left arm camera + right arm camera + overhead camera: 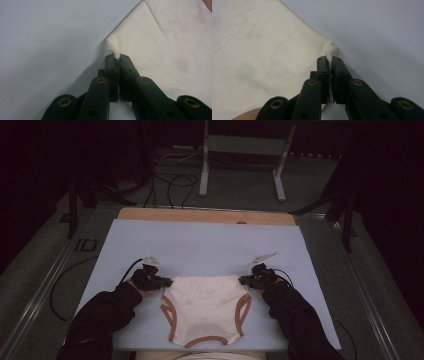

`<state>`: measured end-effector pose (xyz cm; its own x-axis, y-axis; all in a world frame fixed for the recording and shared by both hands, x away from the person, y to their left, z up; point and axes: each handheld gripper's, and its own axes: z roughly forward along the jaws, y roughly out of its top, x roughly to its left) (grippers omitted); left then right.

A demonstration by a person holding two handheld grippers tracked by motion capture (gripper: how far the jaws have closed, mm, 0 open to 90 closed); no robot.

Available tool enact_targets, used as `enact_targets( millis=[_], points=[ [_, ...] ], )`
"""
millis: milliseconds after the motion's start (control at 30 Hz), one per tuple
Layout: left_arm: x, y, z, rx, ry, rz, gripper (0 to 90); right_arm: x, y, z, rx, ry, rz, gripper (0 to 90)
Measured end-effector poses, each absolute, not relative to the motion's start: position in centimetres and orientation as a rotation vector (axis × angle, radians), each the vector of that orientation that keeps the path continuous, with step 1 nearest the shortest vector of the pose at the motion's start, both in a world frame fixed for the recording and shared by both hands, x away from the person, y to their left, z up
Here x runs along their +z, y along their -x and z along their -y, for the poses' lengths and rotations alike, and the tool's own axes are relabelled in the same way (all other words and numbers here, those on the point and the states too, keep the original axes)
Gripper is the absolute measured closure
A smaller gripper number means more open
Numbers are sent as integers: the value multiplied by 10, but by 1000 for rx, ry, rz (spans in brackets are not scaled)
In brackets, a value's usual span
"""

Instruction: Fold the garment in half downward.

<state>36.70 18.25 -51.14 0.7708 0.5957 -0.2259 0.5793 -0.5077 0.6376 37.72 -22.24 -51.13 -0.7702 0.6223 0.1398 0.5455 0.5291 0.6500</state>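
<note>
Pale blue table [200,245], unlabelled cream underwear [206,307], left gripper [167,282] and right gripper [243,280] jaws clenched on its corners

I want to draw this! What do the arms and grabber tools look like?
Both arms wear dark long sleeves. The left gripper and right gripper have black flat jaws with brass-coloured rivets. Each carries a pale three-cornered plate and trails a thin black cable.
</note>
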Motion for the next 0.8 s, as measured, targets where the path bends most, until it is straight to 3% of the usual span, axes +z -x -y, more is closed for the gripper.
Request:
enact_targets(
  millis=[800],
  points=[
    [-503, -410, -176, 133, -2152, -906, 881, -493, -405, 233, 1109, -1091, -2542, 862]
  ],
)
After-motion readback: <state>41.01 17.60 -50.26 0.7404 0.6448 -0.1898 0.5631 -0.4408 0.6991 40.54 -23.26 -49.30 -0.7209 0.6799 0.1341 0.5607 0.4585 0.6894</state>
